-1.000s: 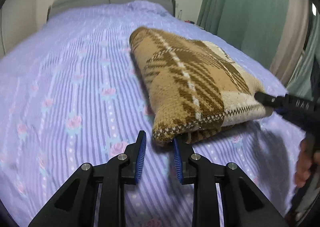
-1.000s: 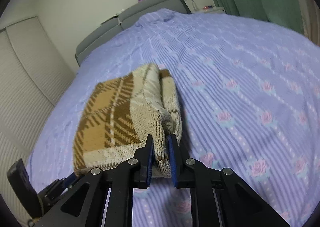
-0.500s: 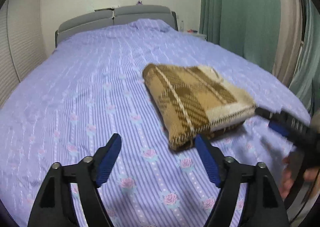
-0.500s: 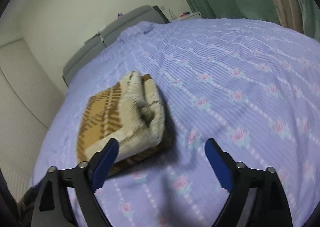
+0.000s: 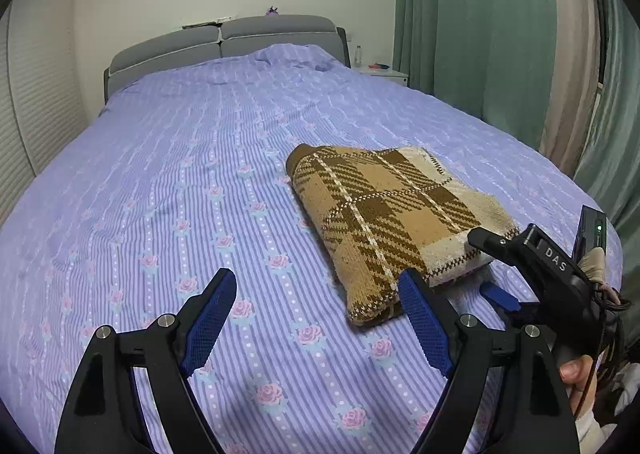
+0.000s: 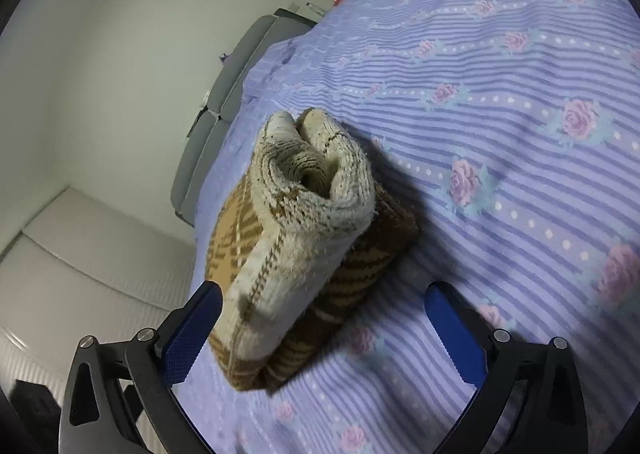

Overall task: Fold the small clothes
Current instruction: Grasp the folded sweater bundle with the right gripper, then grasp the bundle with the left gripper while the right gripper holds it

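Observation:
A brown and cream plaid knitted sweater (image 5: 384,214) lies folded into a thick packet on the purple flowered bedspread (image 5: 160,174). My left gripper (image 5: 316,282) hovers open above the bedspread, just short of the packet's near corner, with nothing between its blue pads. In the right wrist view the packet's cream end (image 6: 304,222) lies between the jaws of my right gripper (image 6: 323,290); they are opening and the pads stand clear of the knit. In the left wrist view the right gripper (image 5: 490,268) flanks the packet's right edge.
A grey padded headboard (image 5: 224,42) stands at the far end of the bed. Green curtains (image 5: 460,34) hang along the right side, with a white nightstand (image 5: 384,74) beside them. A person's hand (image 5: 576,374) holds the right gripper's handle at the bed's near right edge.
Both grippers let go of the sweater and spread wide. The left one rose and drew back from the corner. The right one rolled, tilting its view, and the sweater settled on the bed.

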A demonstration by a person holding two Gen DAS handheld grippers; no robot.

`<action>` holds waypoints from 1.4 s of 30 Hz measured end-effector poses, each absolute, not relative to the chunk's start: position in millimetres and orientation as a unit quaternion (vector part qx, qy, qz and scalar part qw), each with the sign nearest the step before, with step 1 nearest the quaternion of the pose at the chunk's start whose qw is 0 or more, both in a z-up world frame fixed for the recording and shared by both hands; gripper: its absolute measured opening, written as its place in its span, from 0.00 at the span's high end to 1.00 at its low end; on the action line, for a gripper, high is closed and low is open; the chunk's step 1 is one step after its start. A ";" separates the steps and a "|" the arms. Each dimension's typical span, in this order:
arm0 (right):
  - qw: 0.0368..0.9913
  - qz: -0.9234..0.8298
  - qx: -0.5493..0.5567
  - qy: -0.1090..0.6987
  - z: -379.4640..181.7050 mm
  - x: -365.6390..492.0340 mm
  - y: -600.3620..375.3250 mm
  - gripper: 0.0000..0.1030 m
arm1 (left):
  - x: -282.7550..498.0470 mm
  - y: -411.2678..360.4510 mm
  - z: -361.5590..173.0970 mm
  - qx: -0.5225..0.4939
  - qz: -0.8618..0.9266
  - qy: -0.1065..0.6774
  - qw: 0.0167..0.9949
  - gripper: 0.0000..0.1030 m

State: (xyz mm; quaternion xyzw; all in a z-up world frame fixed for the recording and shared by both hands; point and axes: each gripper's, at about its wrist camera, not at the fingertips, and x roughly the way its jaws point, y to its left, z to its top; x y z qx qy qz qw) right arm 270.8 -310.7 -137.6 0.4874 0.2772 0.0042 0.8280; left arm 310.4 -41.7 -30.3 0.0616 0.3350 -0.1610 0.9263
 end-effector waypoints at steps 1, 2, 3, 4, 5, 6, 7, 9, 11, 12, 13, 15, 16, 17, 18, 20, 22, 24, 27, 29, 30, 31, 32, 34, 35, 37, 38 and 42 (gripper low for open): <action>0.830 0.003 0.483 0.277 -137.4 275.0 -310.9 0.01 | 311.7 -41.8 -30.9 0.063 -0.160 0.336 0.926 0.19; 0.833 0.001 0.480 0.276 -137.3 277.4 -310.1 0.01 | 313.2 -41.5 -32.1 0.064 -0.158 0.337 0.926 0.19; 0.835 -0.001 0.477 0.274 -136.8 280.0 -309.3 0.01 | 314.3 -41.4 -33.6 0.064 -0.158 0.339 0.925 0.19; 0.836 -0.003 0.476 0.273 -135.9 282.0 -308.8 0.01 | 315.3 -40.9 -34.7 0.064 -0.158 0.341 0.925 0.19; 0.838 -0.003 0.474 0.270 -135.0 284.3 -308.8 0.01 | 316.4 -40.1 -36.0 0.064 -0.159 0.343 0.924 0.19; 0.839 -0.004 0.474 0.268 -132.8 289.5 -309.0 0.01 | 317.7 -39.7 -37.8 0.064 -0.159 0.345 0.923 0.19; 0.839 -0.007 0.474 0.268 -132.5 293.2 -309.4 0.01 | 318.7 -39.4 -39.1 0.065 -0.157 0.346 0.923 0.19; 0.839 -0.009 0.476 0.265 -132.1 299.7 -311.7 0.01 | 321.5 -38.8 -41.8 0.065 -0.155 0.349 0.922 0.19; 0.835 -0.014 0.482 0.265 -133.9 304.8 -315.1 0.01 | 324.5 -37.6 -44.2 0.060 -0.155 0.352 0.921 0.19; 0.834 -0.018 0.485 0.264 -134.7 307.5 -316.6 0.01 | 325.9 -37.3 -45.2 0.058 -0.155 0.353 0.921 0.19; 0.834 -0.020 0.486 0.263 -135.4 309.4 -318.4 0.01 | 327.5 -37.2 -46.2 0.055 -0.156 0.354 0.921 0.19; 0.833 -0.024 0.487 0.261 -137.2 314.3 -320.9 0.01 | 330.2 -37.0 -48.0 0.053 -0.157 0.356 0.920 0.19; 0.833 -0.026 0.487 0.261 -138.0 316.4 -322.3 0.01 | 331.5 -37.1 -48.9 0.052 -0.157 0.356 0.920 0.19; 0.834 -0.028 0.486 0.260 -138.6 317.3 -322.9 0.01 | 332.4 -37.1 -49.5 0.051 -0.157 0.357 0.920 0.19; 0.835 -0.030 0.484 0.261 -138.8 320.0 -323.7 0.01 | 333.4 -37.4 -50.1 0.050 -0.158 0.357 0.919 0.19; 0.838 -0.031 0.476 0.263 -139.3 323.7 -324.8 0.01 | 335.5 -37.5 -51.6 0.048 -0.159 0.359 0.919 0.19; 0.842 -0.030 0.469 0.266 -139.8 327.9 -326.7 0.01 | 337.5 -37.8 -53.0 0.046 -0.159 0.361 0.918 0.19; 0.844 -0.027 0.463 0.269 -140.3 329.8 -328.4 0.03 | 339.7 -37.7 -54.6 0.042 -0.160 0.363 0.917 0.19; 0.844 -0.029 0.462 0.272 -142.3 329.5 -332.4 0.12 | 343.3 -37.1 -56.8 0.035 -0.164 0.366 0.915 0.19; 0.843 -0.028 0.463 0.272 -143.8 327.8 -334.5 0.16 | 347.1 -37.8 -57.2 0.032 -0.169 0.365 0.915 0.19; 0.845 -0.027 0.460 0.273 -144.2 327.0 -335.0 0.19 | 349.2 -38.3 -56.9 0.031 -0.173 0.365 0.914 0.19; 0.846 -0.026 0.456 0.273 -144.3 326.1 -334.8 0.20 | 351.8 -38.9 -56.4 0.029 -0.177 0.365 0.914 0.19; 0.848 -0.024 0.453 0.274 -144.7 325.5 -335.1 0.23 | 355.3 -39.7 -55.6 0.024 -0.184 0.365 0.913 0.19; 0.849 -0.021 0.451 0.276 -145.1 323.0 -336.6 0.28 | 362.5 -42.3 -54.6 0.018 -0.199 0.365 0.909 0.19; 0.848 -0.019 0.452 0.277 -145.6 322.2 -338.5 0.30 | 366.9 -44.0 -54.3 0.015 -0.208 0.366 0.907 0.17; 0.846 -0.015 0.455 0.278 -145.3 320.4 -341.2 0.32 | 379.7 -47.4 -53.8 0.005 -0.226 0.367 0.902 0.15; 0.846 -0.013 0.455 0.278 -145.1 320.3 -342.1 0.33 | 389.3 -48.7 -54.3 -0.005 -0.238 0.371 0.898 0.14; 0.848 -0.010 0.450 0.278 -143.5 318.3 -342.4 0.34 | 430.2 -53.2 -62.4 -0.057 -0.272 0.403 0.872 0.12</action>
